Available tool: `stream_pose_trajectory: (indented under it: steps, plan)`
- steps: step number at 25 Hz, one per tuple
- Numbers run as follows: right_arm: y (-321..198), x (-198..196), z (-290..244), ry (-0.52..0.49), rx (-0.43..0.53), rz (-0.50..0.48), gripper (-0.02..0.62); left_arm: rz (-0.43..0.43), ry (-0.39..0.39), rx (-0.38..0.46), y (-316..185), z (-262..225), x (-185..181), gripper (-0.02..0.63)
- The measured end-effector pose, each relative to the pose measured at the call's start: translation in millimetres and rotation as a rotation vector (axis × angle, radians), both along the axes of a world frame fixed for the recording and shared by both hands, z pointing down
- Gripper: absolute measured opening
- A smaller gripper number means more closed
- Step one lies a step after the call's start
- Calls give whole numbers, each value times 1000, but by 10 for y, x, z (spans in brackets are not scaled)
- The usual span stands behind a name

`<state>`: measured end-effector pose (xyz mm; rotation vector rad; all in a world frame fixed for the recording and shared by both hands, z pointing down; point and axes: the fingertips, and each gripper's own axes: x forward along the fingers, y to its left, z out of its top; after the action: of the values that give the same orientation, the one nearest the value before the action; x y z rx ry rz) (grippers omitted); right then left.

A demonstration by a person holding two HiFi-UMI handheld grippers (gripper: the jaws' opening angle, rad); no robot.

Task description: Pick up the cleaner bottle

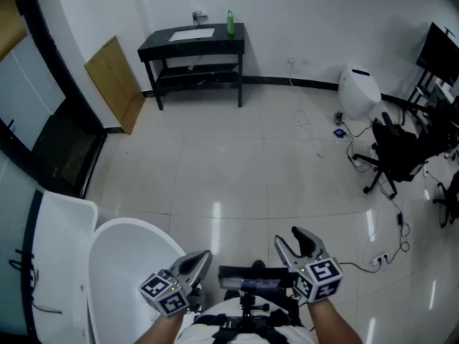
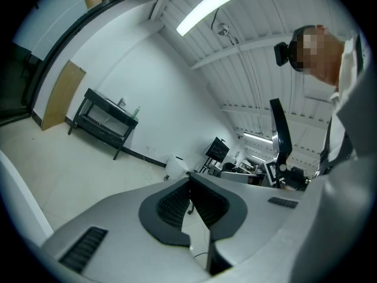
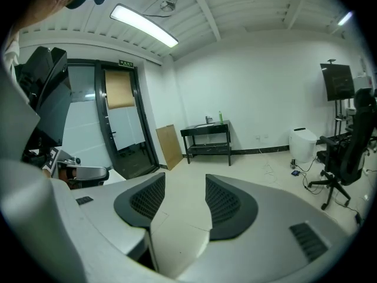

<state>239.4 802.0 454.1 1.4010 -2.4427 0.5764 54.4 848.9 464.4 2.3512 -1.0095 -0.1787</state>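
Note:
The cleaner bottle (image 1: 229,22) is a small green bottle that stands upright on the right end of a black table (image 1: 192,41) against the far wall. It also shows as a green speck in the left gripper view (image 2: 137,111) and in the right gripper view (image 3: 221,116). Both grippers are far from it, low in the head view near the person's body. My left gripper (image 1: 203,258) has its jaws closed together with nothing between them (image 2: 189,180). My right gripper (image 1: 295,241) is open and empty, and bare floor shows between its pads (image 3: 185,177).
A wide stretch of pale tiled floor lies between me and the table. A wooden board (image 1: 115,82) leans on the wall left of it. A white rounded appliance (image 1: 358,89), a black office chair (image 1: 396,150) and floor cables (image 1: 356,149) are at right. A white curved seat (image 1: 125,264) is near left.

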Motion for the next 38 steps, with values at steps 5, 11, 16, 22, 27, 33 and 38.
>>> stream_pose_trajectory:
  steps: [5, 11, 16, 22, 27, 33, 38]
  plan:
    - [-389, 322, 65, 0, 1, 12, 221, -2, -4, -1, -397, -20, 248, 0]
    - [-844, 650, 9, -21, 5, 15, 222, 13, -17, 11, -837, -174, 621, 0]
    - [-1126, 800, -30, -43, 11, 7, 222, 5, -28, 4, -1093, -228, 783, 0]
    - [-1318, 1022, 28, -52, 0, 16, 222, 6, -55, 4, -1343, -244, 953, 0]
    - [-1425, 1158, 69, -55, -3, 23, 222, 6, -46, 3, -1458, -259, 1063, 0]
    - [-1520, 1253, 102, -72, -3, 34, 222, 17, -59, -8, -1539, -226, 1169, 0]
    - [-1584, 1190, 151, -73, -17, 26, 222, 8, -62, -16, -1636, -200, 1105, 0]
